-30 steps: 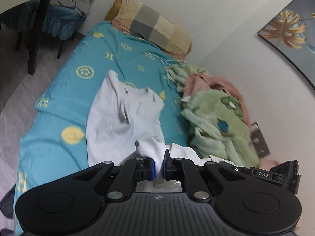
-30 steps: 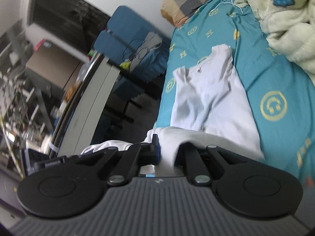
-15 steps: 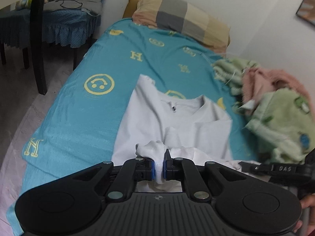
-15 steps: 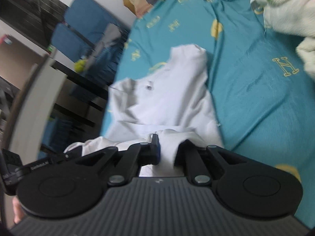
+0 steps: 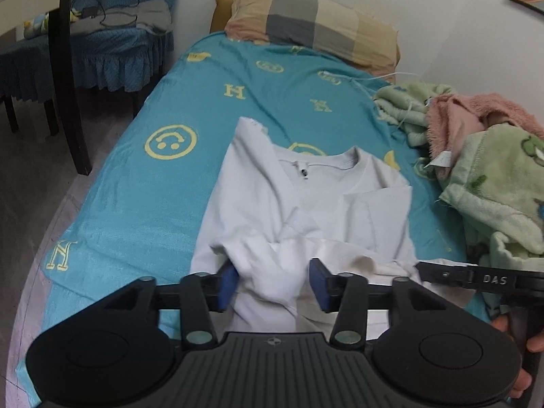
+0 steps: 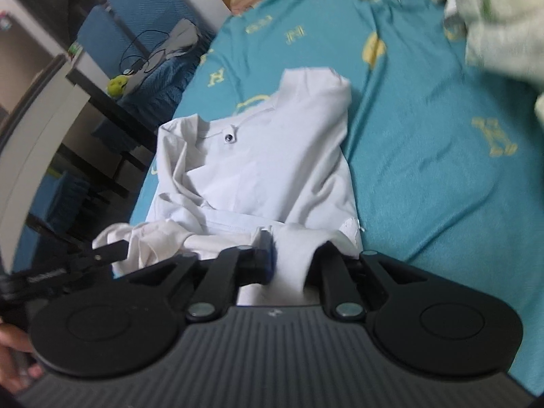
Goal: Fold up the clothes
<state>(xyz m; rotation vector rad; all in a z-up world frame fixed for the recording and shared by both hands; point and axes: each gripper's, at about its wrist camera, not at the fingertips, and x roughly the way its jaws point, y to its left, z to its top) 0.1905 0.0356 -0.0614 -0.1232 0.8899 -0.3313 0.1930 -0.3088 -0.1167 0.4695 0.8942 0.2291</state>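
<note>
The white shirt (image 5: 306,204) lies mid-bed on the teal sheet (image 5: 136,183), collar toward twelve o'clock, its near hem bunched and partly hidden behind both claws. The left gripper (image 5: 272,284) is opening, its blue pads clear of the cloth between them. The right gripper (image 6: 294,260) is opening too; its right pad is buried in fabric, so contact looks likely. At two o'clock, fleece blankets (image 5: 493,183) run out of frame.
</note>
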